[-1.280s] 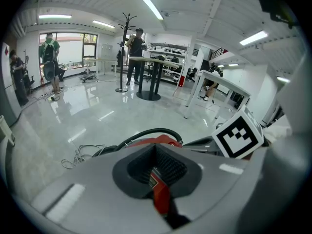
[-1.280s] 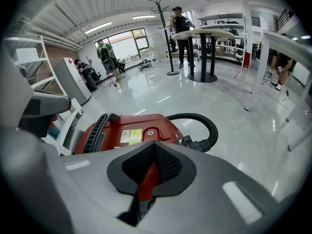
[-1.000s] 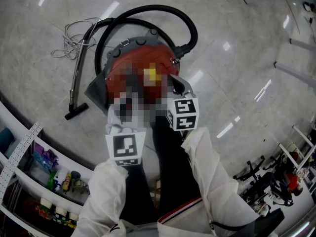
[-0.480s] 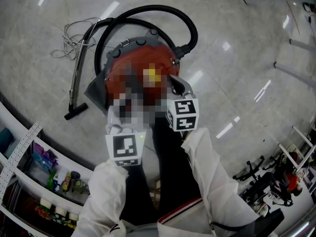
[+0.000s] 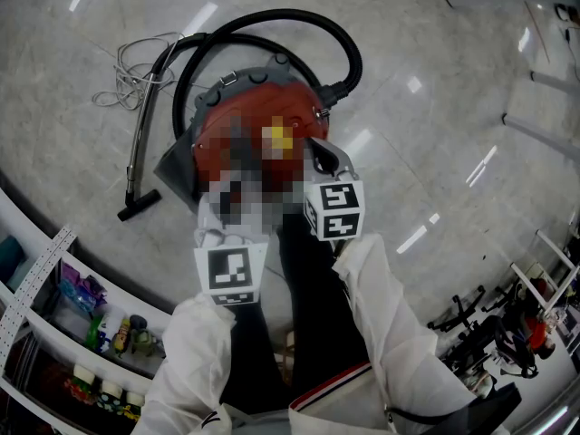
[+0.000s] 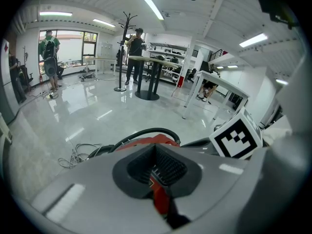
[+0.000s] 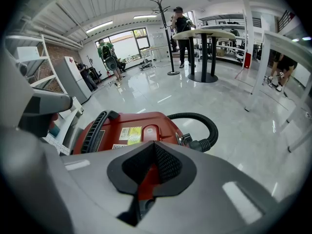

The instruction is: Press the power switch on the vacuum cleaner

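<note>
Vacuum cleaner (image 5: 258, 107), red, is seen on the floor (image 5: 435, 107) just beyond both grippers. Its long axis is run from near left to far right, with the hose (image 5: 308, 21) end pointed far right. The left gripper (image 6: 157, 167) and right gripper (image 7: 153, 165) are held closed and empty over its near edge. Open floor is left on the right. A wand (image 5: 140, 152) and shelf (image 5: 54, 270) are set on the left.

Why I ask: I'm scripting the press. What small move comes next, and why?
Probably ease the right gripper forward and down onto the rounded button beside the yellow label on the vacuum cleaner: its fingers are shut, aimed at that top panel, seemingly short of it.
</note>
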The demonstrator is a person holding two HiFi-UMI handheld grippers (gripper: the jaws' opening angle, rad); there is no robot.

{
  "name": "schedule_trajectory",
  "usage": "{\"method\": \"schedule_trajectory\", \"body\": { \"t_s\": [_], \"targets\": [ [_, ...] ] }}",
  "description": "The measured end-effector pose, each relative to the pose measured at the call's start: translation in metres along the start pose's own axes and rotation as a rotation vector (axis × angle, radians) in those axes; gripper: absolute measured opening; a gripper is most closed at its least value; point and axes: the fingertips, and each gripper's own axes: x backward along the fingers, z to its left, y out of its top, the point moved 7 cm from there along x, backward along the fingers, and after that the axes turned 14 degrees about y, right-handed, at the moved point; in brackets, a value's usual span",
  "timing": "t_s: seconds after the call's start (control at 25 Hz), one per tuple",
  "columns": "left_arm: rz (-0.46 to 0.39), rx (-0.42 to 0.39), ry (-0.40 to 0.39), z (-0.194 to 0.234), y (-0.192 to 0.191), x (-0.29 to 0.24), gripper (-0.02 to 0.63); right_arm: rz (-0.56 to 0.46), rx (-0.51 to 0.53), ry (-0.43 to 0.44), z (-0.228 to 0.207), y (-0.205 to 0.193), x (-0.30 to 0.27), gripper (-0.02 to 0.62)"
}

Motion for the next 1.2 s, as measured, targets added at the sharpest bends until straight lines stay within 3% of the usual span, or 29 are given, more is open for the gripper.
{"method": "schedule_trajectory", "body": {
  "t_s": [1.2],
  "targets": [
    [-0.016,-0.018,0.007,0.009,-0.006,0.018,0.0,0.018,-0.04,-0.033,-0.002,-0.007,0.004,0.002]
  ]
}}
